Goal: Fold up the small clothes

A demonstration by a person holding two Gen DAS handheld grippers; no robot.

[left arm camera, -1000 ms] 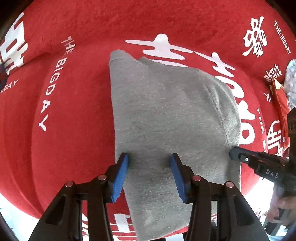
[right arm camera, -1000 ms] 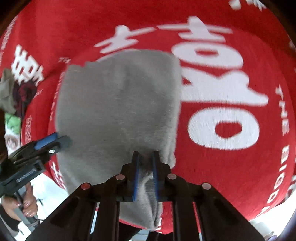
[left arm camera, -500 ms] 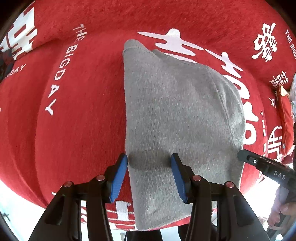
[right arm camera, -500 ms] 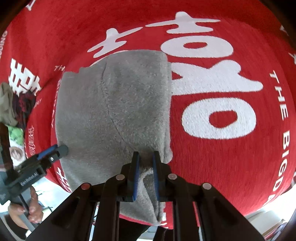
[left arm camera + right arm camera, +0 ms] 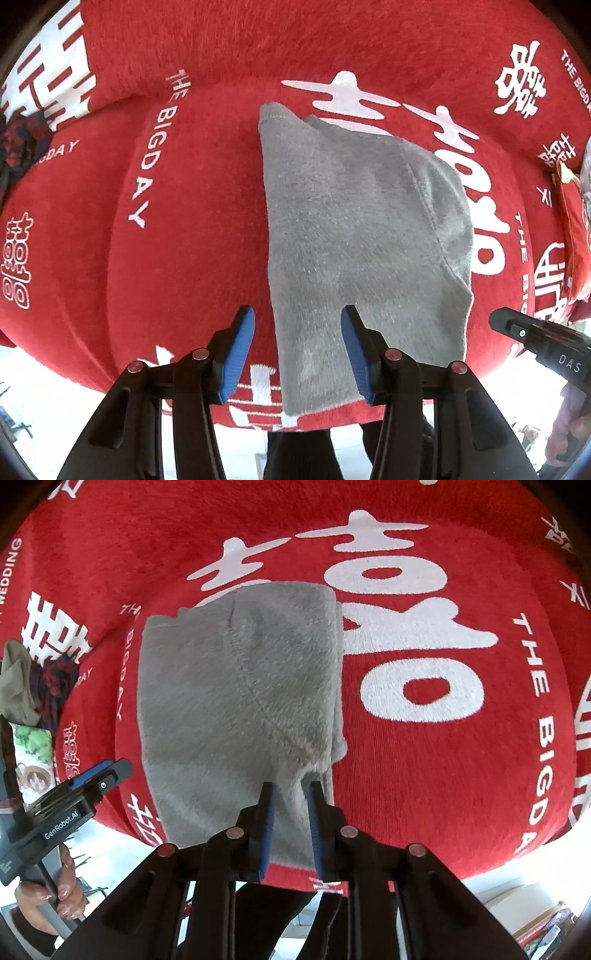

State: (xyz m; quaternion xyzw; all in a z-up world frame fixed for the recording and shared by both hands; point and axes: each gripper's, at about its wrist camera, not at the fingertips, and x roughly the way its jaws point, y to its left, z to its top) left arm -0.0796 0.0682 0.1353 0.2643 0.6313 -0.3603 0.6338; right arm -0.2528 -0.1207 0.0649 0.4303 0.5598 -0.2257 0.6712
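Observation:
A grey fleecy garment lies folded and flat on a red blanket printed with white characters. My left gripper hangs open above the garment's near left edge, blue pads clear of the cloth. In the right wrist view the same garment fills the middle-left. My right gripper hovers over its near right corner; its jaws are opening, a narrow gap shows between the pads, and the cloth lies below them, not pinched. Each view catches the other gripper at its side: the right gripper and the left gripper.
A heap of other clothes with a dark red patterned piece sits at the blanket's far left. A red fabric item lies at the right. The blanket's near edge drops to a bright floor. A hand holds the left gripper.
Both grippers have lifted away from the garment, which looks smaller now. The right jaws, earlier pinched on the garment's near edge, have parted and let it go.

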